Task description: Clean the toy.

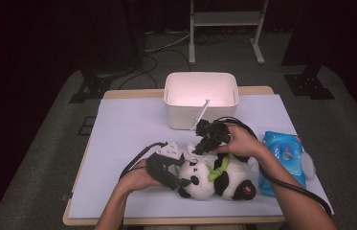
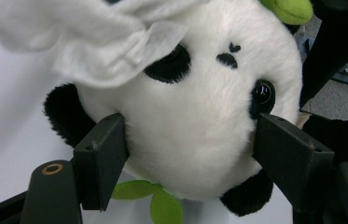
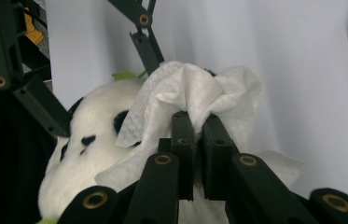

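High view: plush panda lying on its back on white counter, long axis left to right, head toward left gripper, feet toward right edge. Left gripper clamped across the panda's head, one jaw at each cheek. Right gripper above the head, jaws pinched narrow on a white wet wipe draped onto the face, just over one eye. Right gripper nearer the face for wiping; left steadying. White storage bin behind; blue wipes pack at right. Grey carpet, dark surroundings.
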The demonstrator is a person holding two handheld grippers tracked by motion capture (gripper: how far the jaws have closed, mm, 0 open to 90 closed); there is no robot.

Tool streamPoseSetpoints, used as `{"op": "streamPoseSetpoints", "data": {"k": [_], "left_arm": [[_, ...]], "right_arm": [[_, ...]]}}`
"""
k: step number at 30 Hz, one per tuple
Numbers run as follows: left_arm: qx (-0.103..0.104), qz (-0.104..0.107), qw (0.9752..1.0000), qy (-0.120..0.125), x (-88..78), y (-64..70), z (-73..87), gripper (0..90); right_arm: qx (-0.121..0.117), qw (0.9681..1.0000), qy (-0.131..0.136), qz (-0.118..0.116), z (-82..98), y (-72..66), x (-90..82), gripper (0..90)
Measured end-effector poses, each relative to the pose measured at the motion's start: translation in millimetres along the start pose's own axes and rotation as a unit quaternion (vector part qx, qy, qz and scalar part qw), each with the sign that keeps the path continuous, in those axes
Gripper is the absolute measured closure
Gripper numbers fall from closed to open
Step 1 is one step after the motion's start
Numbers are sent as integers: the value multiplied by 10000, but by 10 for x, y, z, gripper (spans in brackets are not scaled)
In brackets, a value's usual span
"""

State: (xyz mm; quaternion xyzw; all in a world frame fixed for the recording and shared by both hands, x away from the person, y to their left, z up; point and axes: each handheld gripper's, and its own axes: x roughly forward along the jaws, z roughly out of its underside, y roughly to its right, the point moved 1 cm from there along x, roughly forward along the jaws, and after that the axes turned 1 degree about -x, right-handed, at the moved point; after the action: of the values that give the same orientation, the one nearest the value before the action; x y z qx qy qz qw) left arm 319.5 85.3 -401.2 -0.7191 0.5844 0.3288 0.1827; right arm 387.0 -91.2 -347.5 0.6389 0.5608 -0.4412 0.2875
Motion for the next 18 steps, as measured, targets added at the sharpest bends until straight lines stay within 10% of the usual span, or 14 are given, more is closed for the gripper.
{"op": "streamPoseSetpoints", "data": {"k": [18], "left_arm": [[47, -11, 10000, 31, 37, 32, -30, 259]], "right_arm": [[83, 9998, 154, 28, 174, 4, -97, 847]]}}
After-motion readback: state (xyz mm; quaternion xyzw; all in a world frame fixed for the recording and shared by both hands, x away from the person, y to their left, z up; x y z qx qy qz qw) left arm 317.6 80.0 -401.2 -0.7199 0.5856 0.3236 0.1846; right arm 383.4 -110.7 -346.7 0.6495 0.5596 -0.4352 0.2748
